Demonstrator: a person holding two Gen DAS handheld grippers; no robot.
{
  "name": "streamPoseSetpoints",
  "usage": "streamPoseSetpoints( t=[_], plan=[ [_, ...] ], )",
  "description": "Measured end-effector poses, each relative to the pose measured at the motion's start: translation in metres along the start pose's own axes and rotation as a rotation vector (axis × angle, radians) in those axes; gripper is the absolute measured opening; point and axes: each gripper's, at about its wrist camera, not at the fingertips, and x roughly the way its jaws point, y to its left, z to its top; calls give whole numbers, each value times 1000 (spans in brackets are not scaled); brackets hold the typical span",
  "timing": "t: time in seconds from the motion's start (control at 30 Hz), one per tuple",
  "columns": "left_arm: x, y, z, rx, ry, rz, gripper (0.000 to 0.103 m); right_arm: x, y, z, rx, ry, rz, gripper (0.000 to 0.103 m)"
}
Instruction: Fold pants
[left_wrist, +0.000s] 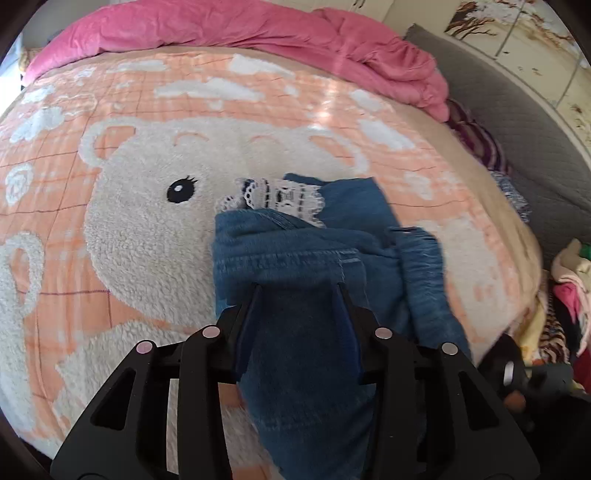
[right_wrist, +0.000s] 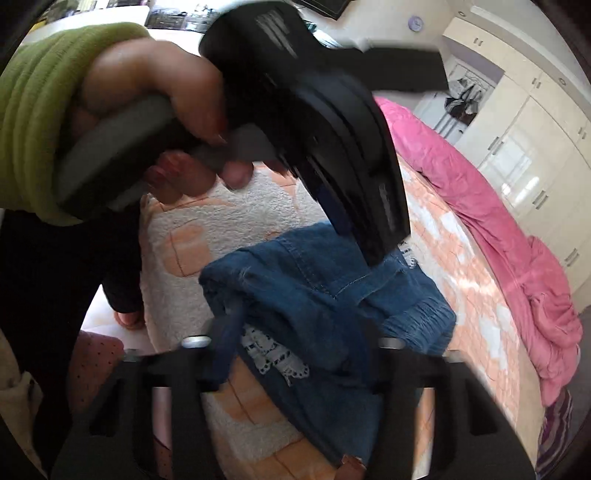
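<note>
Seen from the left wrist, the left tongs (left_wrist: 299, 291) stand narrow with a thick fold of the blue denim pants (left_wrist: 314, 258) between their two dark fingers (left_wrist: 251, 299), the cloth filling the gap and running down toward the camera; the pads look pressed on it. The pants lie bunched on the bed's fleece blanket (left_wrist: 110, 221), just to the right of the black eye of the big cream bear (left_wrist: 181, 190) woven into it, and a strip of white lace trim (left_wrist: 273, 197) shows at the far edge of the bundle. Beyond the bear a rumpled pink duvet (left_wrist: 258, 33) lies along the far side of the bed, and a grey quilted cover (left_wrist: 517, 122) borders it at right. Seen from the right wrist, the right tongs (right_wrist: 295, 325) are blurred, and denim is heaped over and between their fingers; how close they stand cannot be read here, though they appear drawn in tight on the cloth. The pants (right_wrist: 317, 288) sit on the bear blanket (right_wrist: 229, 218) directly ahead, lace trim (right_wrist: 273, 360) on their near underside. Above them a hand (right_wrist: 155, 96) in a green sleeve (right_wrist: 33, 122) grips the grey handle of the left tongs' black body (right_wrist: 314, 110), which points down onto the denim. The pink duvet (right_wrist: 498, 221) runs along the right of the bed, with cream wardrobe doors (right_wrist: 528, 147) behind it.
</note>
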Motion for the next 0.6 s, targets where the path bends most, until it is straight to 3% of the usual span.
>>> streamPoseSetpoints(
  t=[0.2, 0.43, 0.6],
  plan=[
    [10, 10, 0, -34, -6, -7, 31, -11, -4, -24, 106, 3, 99, 9],
    [7, 5, -1, -16, -15, 18, 31, -7, -2, -30, 265, 10, 104, 12],
    [2, 1, -4, 5, -34, 38, 31, -28, -19, -25, 390, -28, 135, 15]
  ],
)
